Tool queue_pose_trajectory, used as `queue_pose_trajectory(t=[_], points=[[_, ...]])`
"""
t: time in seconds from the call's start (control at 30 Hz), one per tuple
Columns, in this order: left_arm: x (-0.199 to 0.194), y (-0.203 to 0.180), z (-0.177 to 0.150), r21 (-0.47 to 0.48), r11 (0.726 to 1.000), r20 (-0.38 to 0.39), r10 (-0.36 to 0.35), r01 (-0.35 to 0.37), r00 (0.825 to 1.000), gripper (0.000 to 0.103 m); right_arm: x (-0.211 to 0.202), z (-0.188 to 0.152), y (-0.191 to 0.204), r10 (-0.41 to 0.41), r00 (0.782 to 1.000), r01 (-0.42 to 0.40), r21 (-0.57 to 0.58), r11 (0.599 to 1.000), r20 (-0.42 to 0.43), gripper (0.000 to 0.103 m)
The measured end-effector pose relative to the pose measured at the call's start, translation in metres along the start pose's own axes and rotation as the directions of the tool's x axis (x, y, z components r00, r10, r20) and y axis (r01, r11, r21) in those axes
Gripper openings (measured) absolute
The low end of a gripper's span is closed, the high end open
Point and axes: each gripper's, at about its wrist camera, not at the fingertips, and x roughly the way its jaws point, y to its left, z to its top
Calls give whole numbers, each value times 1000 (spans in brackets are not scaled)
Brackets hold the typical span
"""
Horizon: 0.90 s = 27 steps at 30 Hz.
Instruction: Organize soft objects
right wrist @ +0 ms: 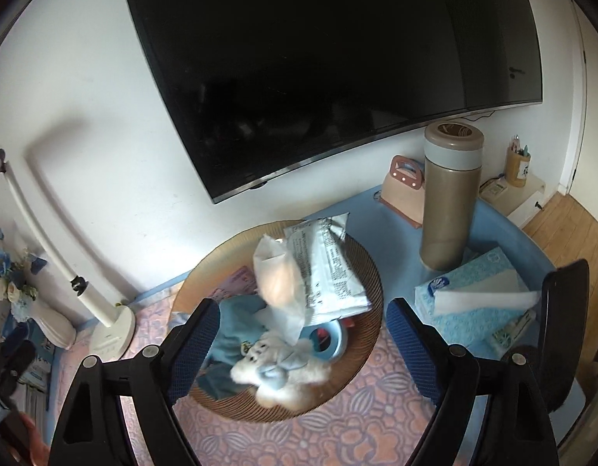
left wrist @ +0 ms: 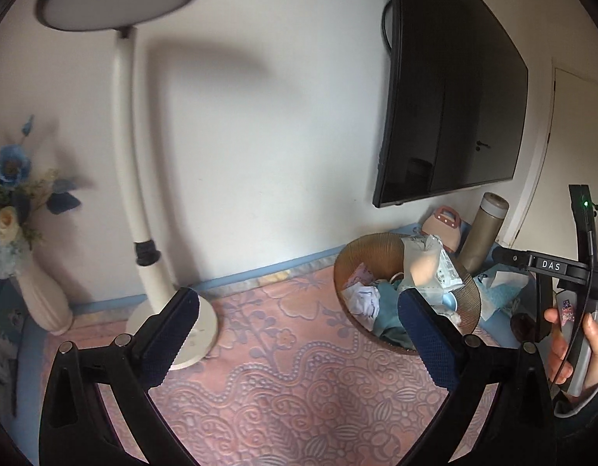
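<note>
Spanning the lower half of each wrist view, both grippers stand with fingers spread wide and hold nothing.

- Left gripper [left wrist: 299, 334]: blue-padded fingers apart, over the pink patterned mat [left wrist: 299, 396] at the bottom centre of the frame.
- Right gripper [right wrist: 302, 338]: fingers apart, framing the basket contents at lower centre; also seen at the right edge of the left view, held in a hand [left wrist: 578, 353].
- Woven basket [right wrist: 361, 268]: round, brown, shallow; centre of the right view, centre right of the left view. Rests on the mat.
- Basket contents: printed plastic packet [right wrist: 330, 268] tilted at the upper part; white crumpled bag [right wrist: 279, 283] leaning against it; teal cloth [right wrist: 236, 326] at the left; white plush toy [right wrist: 275, 372] with a blue bow at the near rim; blue ring-shaped item [right wrist: 330, 343] partly under the packet; pink card [right wrist: 240, 281] at the far left side.
- Tissue pack [right wrist: 473, 295]: light blue, right of the basket, apart from it, one sheet sticking out.
- Flask [right wrist: 450, 198]: tan, upright, upper right of the right view, behind the tissue pack.
- Pink handbag-shaped item [right wrist: 403, 190]: just left of the flask.
- Television [right wrist: 318, 70]: dark, wall-mounted, top of frame.
- Desk lamp [left wrist: 132, 155]: white, left of the left view, base on the mat.
- Flower vase [left wrist: 39, 291]: far left edge, blue and cream flowers.
</note>
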Motion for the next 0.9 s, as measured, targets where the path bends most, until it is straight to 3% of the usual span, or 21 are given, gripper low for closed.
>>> queue_pose_trajectory(t=[0.13, 0.27, 0.37, 0.47, 0.6, 0.73, 0.9], points=[[-46, 27, -3, -38, 997, 41, 62, -60, 997, 103, -10, -13, 27, 49, 999, -49, -16, 999, -11, 87], [-76, 53, -14, -107, 989, 45, 103, -98, 994, 103, -21, -28, 72, 77, 997, -79, -102, 992, -22, 87], [-92, 66, -30, -174, 958, -4, 232, -229, 973, 103, -31, -41, 107, 101, 995, -103, -173, 979, -21, 87], [-98, 71, -56, -187, 948, 0, 260, -255, 966, 103, -34, -60, 140, 111, 994, -110, -243, 964, -12, 96], [-82, 66, -101, -146, 927, -37, 345, -347, 938, 103, -29, -96, 176, 122, 992, -119, -321, 940, -10, 97], [-44, 72, -152, -202, 926, -122, 300, -319, 946, 103, -11, -140, 197, 131, 991, -124, -385, 914, -6, 97], [-2, 76, -184, -178, 902, -200, 358, -393, 912, 103, 31, -190, 211, 83, 996, -66, -471, 879, 15, 97]])
